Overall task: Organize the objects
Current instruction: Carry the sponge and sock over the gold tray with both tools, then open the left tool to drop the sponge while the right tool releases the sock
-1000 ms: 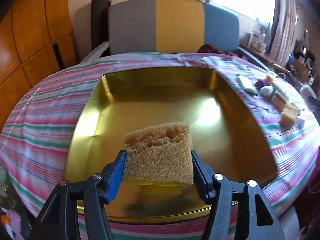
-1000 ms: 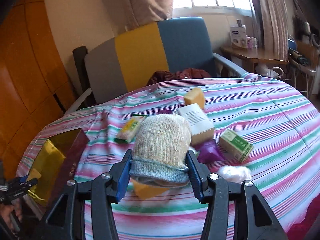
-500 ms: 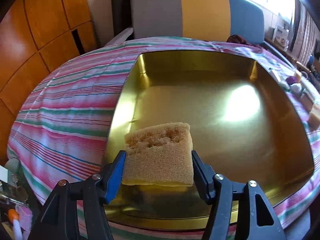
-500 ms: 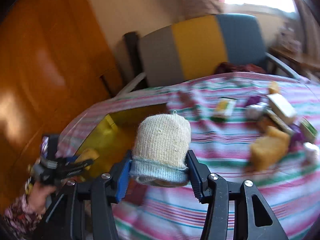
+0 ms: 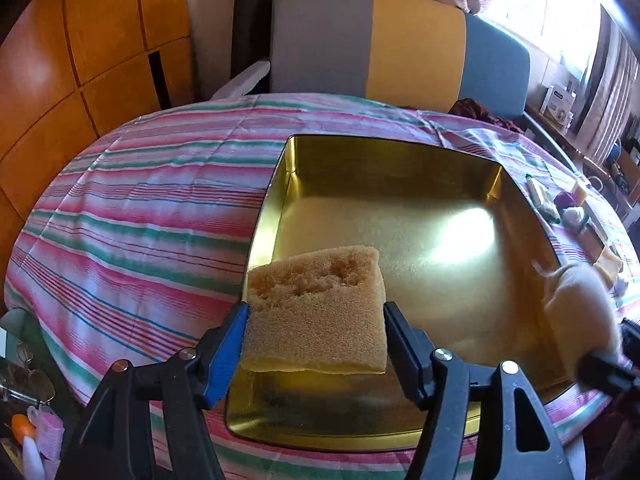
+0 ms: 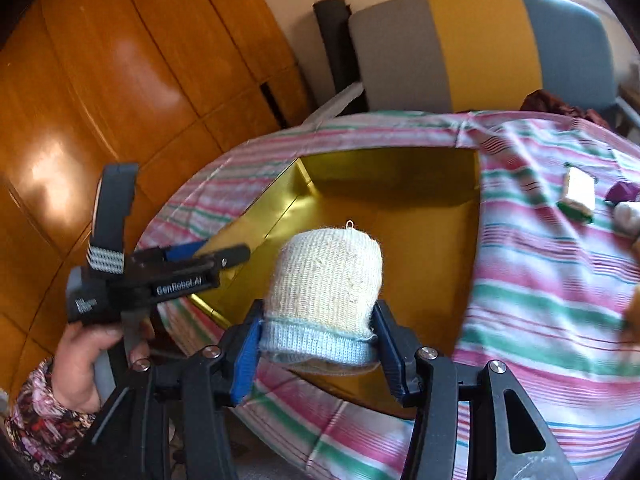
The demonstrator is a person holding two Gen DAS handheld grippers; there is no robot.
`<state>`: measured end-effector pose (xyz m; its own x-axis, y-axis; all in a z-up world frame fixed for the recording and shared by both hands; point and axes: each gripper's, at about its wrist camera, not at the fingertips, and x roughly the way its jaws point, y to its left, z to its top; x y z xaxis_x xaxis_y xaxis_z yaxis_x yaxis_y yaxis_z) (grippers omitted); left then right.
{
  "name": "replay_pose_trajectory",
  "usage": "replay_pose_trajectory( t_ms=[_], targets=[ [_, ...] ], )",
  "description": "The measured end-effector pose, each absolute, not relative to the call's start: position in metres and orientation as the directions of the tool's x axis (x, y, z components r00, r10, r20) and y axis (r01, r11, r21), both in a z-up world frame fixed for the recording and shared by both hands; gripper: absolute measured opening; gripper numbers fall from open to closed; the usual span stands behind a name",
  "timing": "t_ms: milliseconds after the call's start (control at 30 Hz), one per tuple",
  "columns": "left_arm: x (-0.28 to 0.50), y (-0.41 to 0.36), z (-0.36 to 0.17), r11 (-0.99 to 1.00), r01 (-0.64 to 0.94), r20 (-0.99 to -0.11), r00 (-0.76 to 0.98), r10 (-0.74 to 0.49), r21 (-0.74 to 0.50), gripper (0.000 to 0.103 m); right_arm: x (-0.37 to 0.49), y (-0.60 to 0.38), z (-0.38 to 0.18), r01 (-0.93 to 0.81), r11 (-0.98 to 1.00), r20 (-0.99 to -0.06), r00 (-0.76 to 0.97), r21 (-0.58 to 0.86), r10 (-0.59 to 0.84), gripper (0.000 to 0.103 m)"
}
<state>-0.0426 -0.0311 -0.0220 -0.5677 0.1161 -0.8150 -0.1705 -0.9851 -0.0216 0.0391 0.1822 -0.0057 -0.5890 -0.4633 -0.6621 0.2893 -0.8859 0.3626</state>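
My left gripper (image 5: pixel 314 334) is shut on a tan sponge (image 5: pixel 316 312) and holds it above the near left part of a gold metal tray (image 5: pixel 400 184). My right gripper (image 6: pixel 318 338) is shut on a rolled cream sock with a pale blue cuff (image 6: pixel 324 284) and holds it above the tray (image 6: pixel 420 216). In the left wrist view the sock (image 5: pixel 576 300) shows blurred at the tray's right edge. In the right wrist view the left gripper (image 6: pixel 224 258) reaches over the tray's left corner.
The tray lies on a pink, green and white striped tablecloth (image 5: pixel 140 208). Several small boxes and sponges (image 5: pixel 568 204) lie on the cloth to the right of the tray. A grey, yellow and blue chair (image 5: pixel 400 40) stands behind the table. Wooden panels (image 6: pixel 100 80) are at the left.
My right gripper has swung left from the pile of objects, carrying the sock over the tray. My left gripper with the sponge has drifted left over the tray's near left part.
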Motion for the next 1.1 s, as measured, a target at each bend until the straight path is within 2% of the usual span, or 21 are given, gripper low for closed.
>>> replay_pose_trajectory(
  t_ms=[133,233,300,367,467,600,767,900,1100],
  targets=[
    [-0.046,-0.027,-0.027,-0.981,-0.191,-0.853,-0.516,0.08,0.023,0.067,0.032,0.164,-0.011,0.312,-0.885,-0.681,-0.565,0.346,-0.466,0.053],
    [-0.046,-0.016,-0.029,-0.965,-0.238,-0.867,-0.498,0.026,0.108,0.068,0.03,0.155,-0.011,0.324,-0.882,-0.685,-0.556,0.342,-0.47,0.053],
    [-0.044,-0.014,-0.028,-0.962,-0.257,-0.877,-0.478,0.039,0.097,0.069,0.029,0.151,-0.009,0.325,-0.884,-0.686,-0.558,0.336,-0.466,0.054],
    [-0.043,-0.013,-0.027,-0.955,-0.282,-0.891,-0.452,0.048,0.092,0.075,0.027,0.15,-0.008,0.319,-0.887,-0.688,-0.562,0.333,-0.46,0.054],
    [-0.04,-0.012,-0.02,-0.949,-0.291,-0.883,-0.468,0.026,0.125,0.078,0.024,0.148,-0.006,0.313,-0.889,-0.687,-0.564,0.335,-0.458,0.054],
    [-0.044,-0.026,-0.006,-0.963,-0.266,-0.881,-0.463,0.096,0.035,0.078,0.019,0.141,-0.008,0.314,-0.907,-0.722,-0.553,0.282,-0.416,0.054],
    [-0.043,-0.05,0.022,-0.986,-0.166,-0.822,-0.558,0.108,-0.017,0.078,0.019,0.143,-0.013,0.298,-0.91,-0.733,-0.543,0.288,-0.41,0.054],
    [-0.043,-0.072,0.04,-0.991,-0.076,-0.771,-0.624,0.132,-0.108,0.078,0.015,0.14,-0.018,0.291,-0.91,-0.748,-0.522,0.295,-0.41,0.054],
    [-0.04,-0.091,0.056,-0.986,-0.006,-0.721,-0.681,0.127,-0.168,0.078,0.0,0.115,-0.024,0.329,-0.898,-0.783,-0.457,0.292,-0.422,0.055]
  ],
)
